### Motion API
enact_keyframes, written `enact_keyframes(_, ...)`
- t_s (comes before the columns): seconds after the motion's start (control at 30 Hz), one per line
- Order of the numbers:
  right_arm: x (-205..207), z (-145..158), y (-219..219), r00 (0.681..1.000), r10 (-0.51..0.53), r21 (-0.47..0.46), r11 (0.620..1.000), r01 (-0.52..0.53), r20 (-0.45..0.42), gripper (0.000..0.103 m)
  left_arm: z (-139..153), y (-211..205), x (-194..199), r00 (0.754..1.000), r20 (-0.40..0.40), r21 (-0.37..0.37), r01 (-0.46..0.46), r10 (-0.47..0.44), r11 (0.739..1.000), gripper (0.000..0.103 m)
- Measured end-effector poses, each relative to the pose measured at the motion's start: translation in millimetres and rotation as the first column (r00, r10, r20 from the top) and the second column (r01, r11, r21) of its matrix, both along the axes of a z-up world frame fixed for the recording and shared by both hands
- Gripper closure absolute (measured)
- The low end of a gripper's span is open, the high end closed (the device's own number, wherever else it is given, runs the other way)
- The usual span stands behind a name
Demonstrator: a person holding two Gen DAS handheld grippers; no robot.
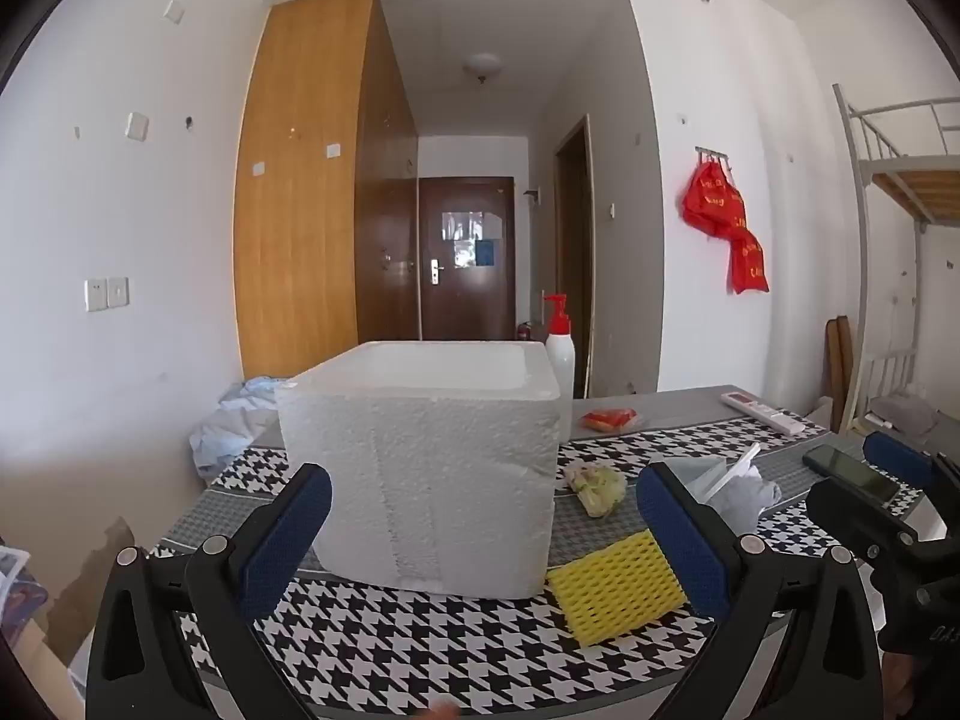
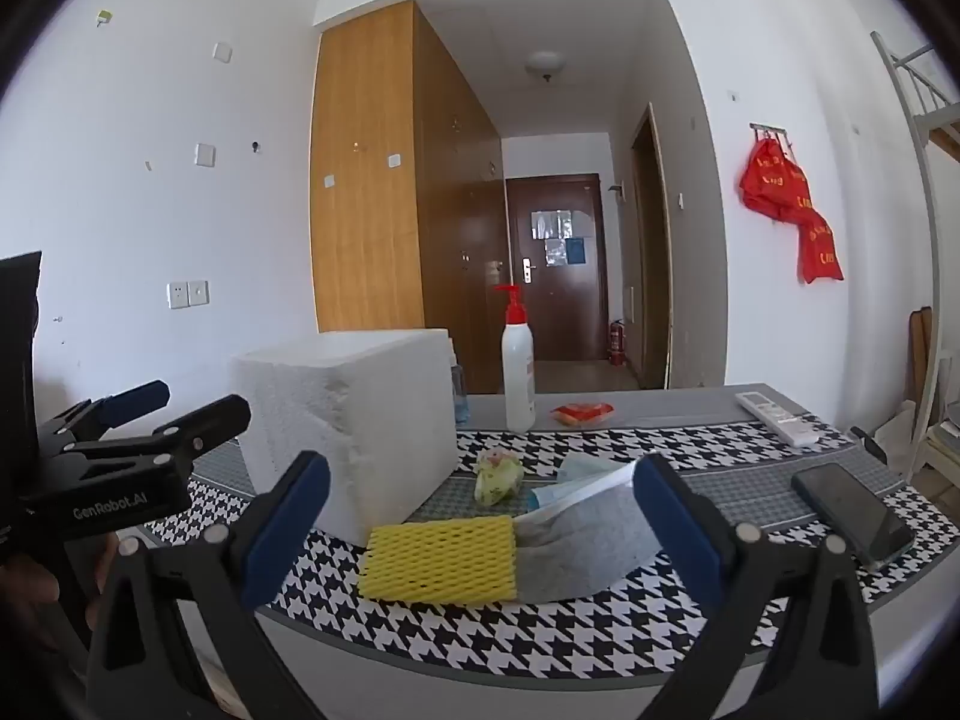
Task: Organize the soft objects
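Yellow foam net [image 2: 441,558] flat near table's front edge, long axis crosswise, dead ahead of right gripper [image 2: 480,534]. Left gripper [image 1: 480,546] further off, facing foam box [image 1: 420,468]. Both wide open, holding nothing.

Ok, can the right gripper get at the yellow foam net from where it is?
Probably yes. The right gripper is open, and the foam net lies flat on the table straight ahead between its fingers, with nothing over it. The foam box stands just left and the tissue pack touches its right edge.

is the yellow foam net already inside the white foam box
No, the yellow foam net lies flat on the checked table cloth, outside and in front of the white foam box.
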State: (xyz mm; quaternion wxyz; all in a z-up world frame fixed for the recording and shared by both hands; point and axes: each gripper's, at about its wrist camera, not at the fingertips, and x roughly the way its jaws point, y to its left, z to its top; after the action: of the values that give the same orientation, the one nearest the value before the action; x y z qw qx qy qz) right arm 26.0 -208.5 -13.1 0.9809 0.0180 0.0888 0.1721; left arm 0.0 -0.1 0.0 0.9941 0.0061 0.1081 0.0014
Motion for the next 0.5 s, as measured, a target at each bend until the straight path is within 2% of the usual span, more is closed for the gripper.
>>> enact_keyframes(0.33, -4, -2, 2, 1.0, -0.001, -0.005, 1.0, 0.001, 0.006, 0.001, 6, -2, -4, 1.0, -0.005, 0.002, 0.005, -0.005, 1.0, 0.001)
enact_keyframes(0.37, -4, 0, 2, 1.0, -0.002, -0.005, 1.0, 0.002, 0.007, 0.001, 5, 2, -6, 1.0, -0.003, -0.02, 0.001, -0.001, 1.0, 0.001)
enact_keyframes(0.5, -1, -2, -1, 1.0, -0.002, -0.007, 1.0, 0.002, 0.008, 0.001, -3, 3, 2, 1.0, -0.015, -0.005, 0.006, -0.007, 1.0, 0.001)
